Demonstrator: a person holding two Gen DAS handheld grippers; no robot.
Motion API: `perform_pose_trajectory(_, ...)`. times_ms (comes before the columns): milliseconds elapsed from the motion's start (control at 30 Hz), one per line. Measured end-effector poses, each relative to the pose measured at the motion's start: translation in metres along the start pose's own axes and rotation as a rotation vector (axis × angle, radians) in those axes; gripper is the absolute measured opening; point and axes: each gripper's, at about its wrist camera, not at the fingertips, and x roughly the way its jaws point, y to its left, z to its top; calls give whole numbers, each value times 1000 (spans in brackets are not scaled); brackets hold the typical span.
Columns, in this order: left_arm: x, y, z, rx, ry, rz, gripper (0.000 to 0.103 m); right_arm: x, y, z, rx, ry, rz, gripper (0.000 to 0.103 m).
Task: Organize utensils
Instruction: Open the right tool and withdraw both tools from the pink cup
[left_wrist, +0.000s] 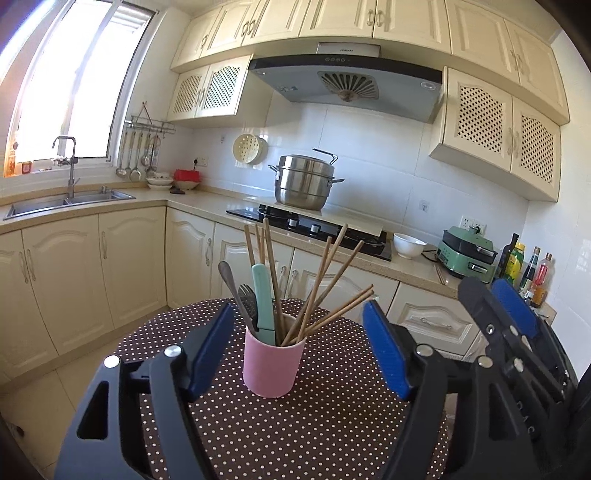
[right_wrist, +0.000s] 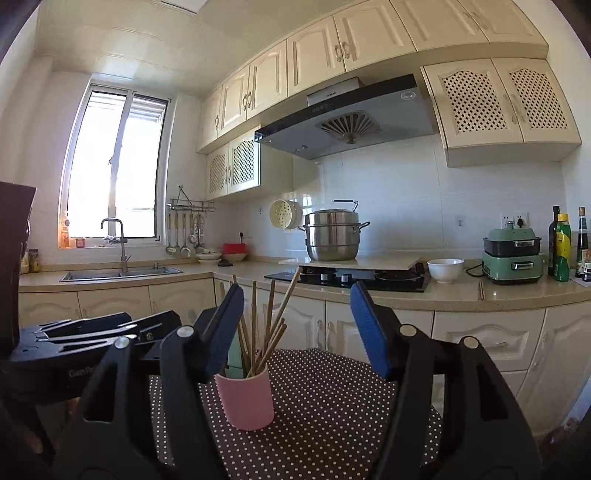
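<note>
A pink cup (left_wrist: 272, 365) stands on a brown table with white polka dots (left_wrist: 325, 424). It holds several wooden chopsticks (left_wrist: 325, 284), a mint-green handled utensil (left_wrist: 263, 295), a metal spoon (left_wrist: 231, 284) and a fork. My left gripper (left_wrist: 299, 332) is open and empty, its blue pads on either side of the cup, a little short of it. In the right wrist view the cup (right_wrist: 245, 400) stands on the same table (right_wrist: 332, 413). My right gripper (right_wrist: 295, 325) is open and empty, behind and above the cup. The right gripper also shows at the right edge of the left wrist view (left_wrist: 513, 321).
A kitchen counter (right_wrist: 406, 291) runs behind the table with a steel pot (right_wrist: 332, 236), a black hob, a white bowl (right_wrist: 445, 269), a green appliance (right_wrist: 511, 254) and bottles. A sink (right_wrist: 118, 273) is at the left under the window.
</note>
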Motion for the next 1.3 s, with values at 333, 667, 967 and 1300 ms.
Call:
perform_pose_trajectory(333, -36, -15, -5, 67, -56, 58, 71, -21, -2, 3, 14, 121, 27, 70)
perform_pose_trajectory(667, -62, -24, -7, 101, -120, 96, 78, -35, -10, 10, 23, 139, 12, 81)
perform_pose_trajectory(967, -71, -26, -5, 125, -144, 117, 81, -41, -14, 15, 4, 137, -14, 90)
perform_pose_trajectory(1300, -78, -32, -5, 163, -172, 141, 81, -42, -19, 16, 0, 138, -23, 93)
